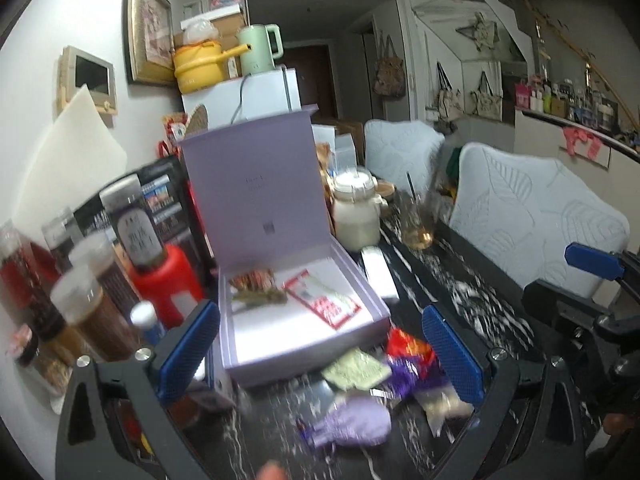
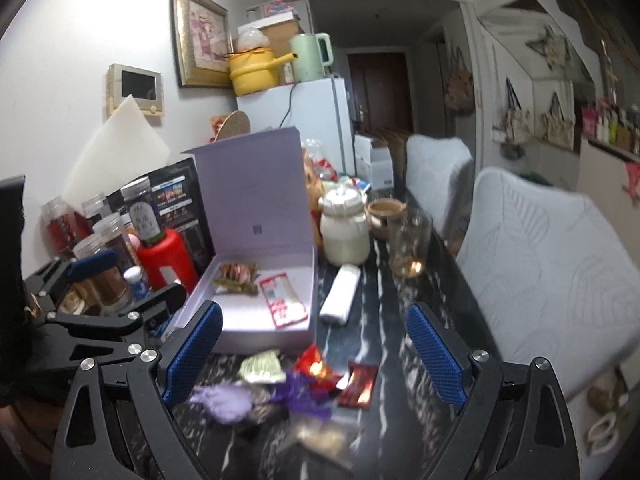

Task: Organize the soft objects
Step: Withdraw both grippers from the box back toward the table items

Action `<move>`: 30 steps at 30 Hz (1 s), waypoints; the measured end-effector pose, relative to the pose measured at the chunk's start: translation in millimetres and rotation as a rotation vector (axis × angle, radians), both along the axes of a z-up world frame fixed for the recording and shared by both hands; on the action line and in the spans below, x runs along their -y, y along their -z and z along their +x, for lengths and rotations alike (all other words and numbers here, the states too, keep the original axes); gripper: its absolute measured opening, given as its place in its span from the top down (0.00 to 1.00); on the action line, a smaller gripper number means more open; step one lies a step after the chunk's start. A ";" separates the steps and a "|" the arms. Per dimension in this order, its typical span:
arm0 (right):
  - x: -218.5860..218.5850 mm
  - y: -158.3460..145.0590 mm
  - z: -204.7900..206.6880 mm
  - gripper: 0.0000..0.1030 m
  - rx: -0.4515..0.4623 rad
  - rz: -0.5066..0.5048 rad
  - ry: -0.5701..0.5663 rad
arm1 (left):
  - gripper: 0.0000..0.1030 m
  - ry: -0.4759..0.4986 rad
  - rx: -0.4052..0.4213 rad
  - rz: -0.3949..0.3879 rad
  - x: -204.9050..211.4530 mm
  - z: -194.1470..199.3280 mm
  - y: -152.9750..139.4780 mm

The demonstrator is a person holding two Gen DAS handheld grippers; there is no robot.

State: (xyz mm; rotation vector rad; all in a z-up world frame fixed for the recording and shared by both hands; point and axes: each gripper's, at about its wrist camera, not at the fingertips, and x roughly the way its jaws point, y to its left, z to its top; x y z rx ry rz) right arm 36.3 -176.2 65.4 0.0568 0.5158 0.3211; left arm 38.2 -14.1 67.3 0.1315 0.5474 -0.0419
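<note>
Lay just in front of the open lilac cardboard box [image 2: 256, 322]: small crinkly snack packets [image 2: 308, 376] and a soft purple pouch [image 2: 224, 402], light, squashy, best pinched mid-body, between wide-open, empty right gripper [image 2: 316, 360] and left gripper [image 1: 320, 352].

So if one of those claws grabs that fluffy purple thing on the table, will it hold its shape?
Probably not: the purple soft item looks plush and lumpy, so it should squash and droop. It seems light, and unlikely to roll.

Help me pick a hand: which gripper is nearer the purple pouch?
Left. The pouch lies between the left gripper's fingers; the right gripper has it by its left finger.
</note>
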 end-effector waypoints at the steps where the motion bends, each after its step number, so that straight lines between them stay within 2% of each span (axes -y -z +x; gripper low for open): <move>1: 1.8 3.8 -4.5 0.08 -0.009 0.006 -0.001 | 0.00 0.002 -0.010 -0.004 0.1 -3.7 4.3; 5: 5.0 13.3 -20.3 0.08 -0.020 0.009 0.013 | 0.00 0.026 -0.028 -0.041 -1.6 -16.7 17.4; 14: 4.6 44.1 -44.1 0.08 -0.069 0.012 0.021 | 0.00 0.086 -0.098 -0.056 3.5 -35.3 51.5; 21: 3.8 68.2 -58.5 0.08 -0.073 -0.011 -0.007 | 0.00 0.091 -0.136 -0.099 2.2 -43.7 76.7; 30: 19.1 107.9 -50.6 0.08 -0.168 0.033 0.008 | 0.00 0.055 -0.213 -0.174 -10.9 -39.8 113.9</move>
